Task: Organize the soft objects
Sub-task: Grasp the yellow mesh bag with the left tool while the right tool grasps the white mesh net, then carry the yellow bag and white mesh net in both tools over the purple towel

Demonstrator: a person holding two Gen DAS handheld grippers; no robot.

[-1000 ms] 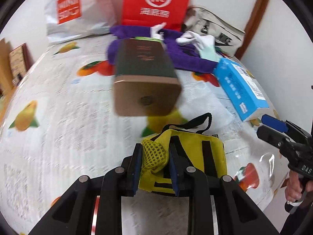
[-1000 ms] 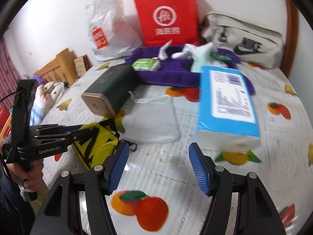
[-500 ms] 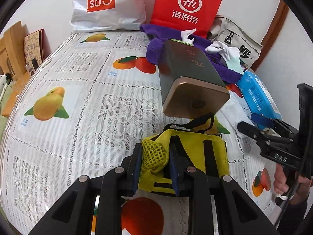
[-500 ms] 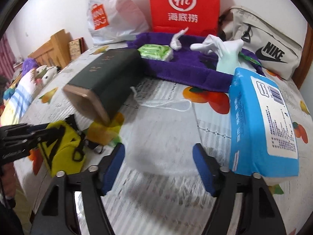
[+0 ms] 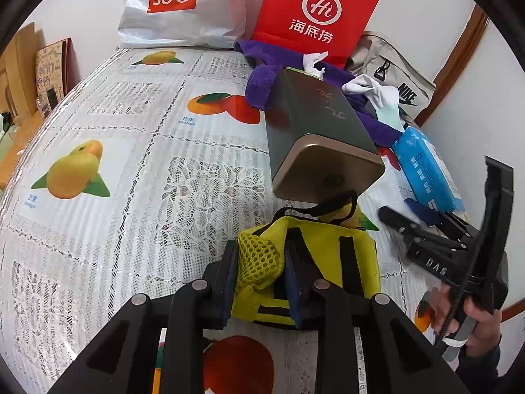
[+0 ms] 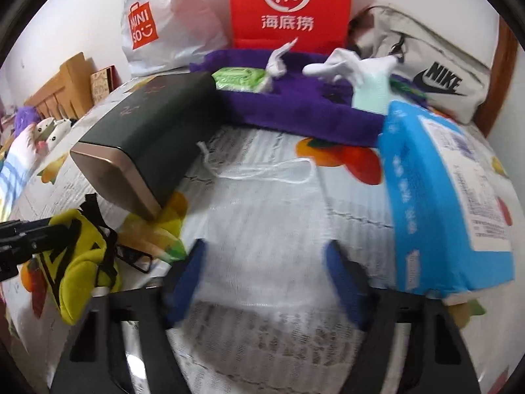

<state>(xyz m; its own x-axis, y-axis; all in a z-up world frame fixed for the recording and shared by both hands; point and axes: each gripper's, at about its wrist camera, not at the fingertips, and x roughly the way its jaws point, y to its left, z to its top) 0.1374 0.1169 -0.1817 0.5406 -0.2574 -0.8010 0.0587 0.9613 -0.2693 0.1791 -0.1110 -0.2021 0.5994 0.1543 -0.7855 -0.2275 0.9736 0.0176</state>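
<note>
My left gripper (image 5: 261, 274) is shut on the mesh corner of a yellow bag with black straps (image 5: 331, 256); the bag also shows in the right wrist view (image 6: 77, 262), low on the left. My right gripper (image 6: 265, 279) is open and empty over the fruit-print cloth; it also shows in the left wrist view (image 5: 413, 211) at the right. A blue tissue pack (image 6: 443, 197) lies just right of it. A purple towel (image 6: 295, 105) at the back carries white socks (image 6: 347, 65), a green packet (image 6: 238, 78) and a pale green cloth (image 6: 370, 95).
A dark green box with a gold end (image 5: 315, 134) lies just beyond the yellow bag. A red paper bag (image 6: 290, 6), a white Miniso bag (image 5: 183, 3) and a grey Nike bag (image 6: 426, 69) stand along the back wall. A white string (image 6: 262, 170) lies on the cloth.
My right gripper has moved forward toward the string and towel, still open. My left gripper has kept its hold on the yellow bag and its view has swung left.
</note>
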